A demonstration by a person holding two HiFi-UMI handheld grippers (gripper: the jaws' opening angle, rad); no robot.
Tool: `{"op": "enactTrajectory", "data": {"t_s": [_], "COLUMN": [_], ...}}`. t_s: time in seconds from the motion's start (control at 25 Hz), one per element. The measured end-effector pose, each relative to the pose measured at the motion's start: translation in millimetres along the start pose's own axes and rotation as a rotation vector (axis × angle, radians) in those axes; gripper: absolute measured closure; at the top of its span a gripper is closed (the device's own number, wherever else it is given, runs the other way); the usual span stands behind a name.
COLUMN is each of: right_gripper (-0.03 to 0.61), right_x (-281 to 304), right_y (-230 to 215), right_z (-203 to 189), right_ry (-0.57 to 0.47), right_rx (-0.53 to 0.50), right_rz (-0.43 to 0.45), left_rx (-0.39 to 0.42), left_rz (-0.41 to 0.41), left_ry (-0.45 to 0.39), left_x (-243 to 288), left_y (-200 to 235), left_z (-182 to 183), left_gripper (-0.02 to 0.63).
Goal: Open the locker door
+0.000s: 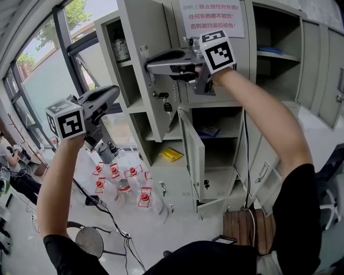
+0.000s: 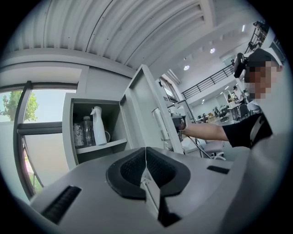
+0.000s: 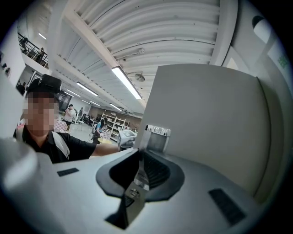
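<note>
Overhead, a person works at a bank of grey lockers [image 1: 279,80] with a gripper in each hand. At far left, the left gripper [image 1: 112,92] is held in the air, well clear of the lockers, above a cluster of red-capped bottles [image 1: 121,177] on the floor. Its own view shows the two fingers pressed flat together with nothing between them [image 2: 145,157]; beyond them an open compartment holds a white spray bottle [image 2: 97,125] beside two jars [image 2: 82,132].

At centre, the locker door [image 1: 137,27] of the upper left compartment stands swung wide, and a bunch of keys [image 1: 166,105] hangs from its lock. The right gripper [image 1: 149,65] reaches across at door height, its fingers closed on the free edge of the door, near the latch. Seen from the right gripper [image 3: 139,160], the door's grey panel [image 3: 206,128] fills the right side.

Further right, a paper notice [image 1: 212,16] is fixed to the locker front, and below it a lower door [image 1: 193,150] also stands open.
</note>
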State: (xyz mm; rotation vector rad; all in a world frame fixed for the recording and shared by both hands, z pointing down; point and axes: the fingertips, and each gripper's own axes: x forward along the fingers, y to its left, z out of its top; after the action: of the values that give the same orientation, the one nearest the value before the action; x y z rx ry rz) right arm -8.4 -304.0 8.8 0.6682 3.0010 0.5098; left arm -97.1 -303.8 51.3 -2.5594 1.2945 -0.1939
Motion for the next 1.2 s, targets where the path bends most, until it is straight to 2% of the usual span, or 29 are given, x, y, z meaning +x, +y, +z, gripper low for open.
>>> {"op": "enactTrajectory", "data": {"t_s": [0.36,1.2], "right_gripper": [0.535,0.535], "right_x": [-24.7,-72.9], "right_y": [8.0,20.1], "right_z": [1.0,1.6], "right_ry": [-0.031,-0.058], "right_rx": [0.021,0.038], "right_rz": [0.059,0.193], "left_rx": [-0.013,0.041], "left_rz": [0.012,-0.002], "left_ry": [0.013,0.036], "left_x": [13.9,23.6], "left_y": [-4.9,-37.1], "left_z": [-8.2,2.2], "left_gripper": [0.597,0.597]}}
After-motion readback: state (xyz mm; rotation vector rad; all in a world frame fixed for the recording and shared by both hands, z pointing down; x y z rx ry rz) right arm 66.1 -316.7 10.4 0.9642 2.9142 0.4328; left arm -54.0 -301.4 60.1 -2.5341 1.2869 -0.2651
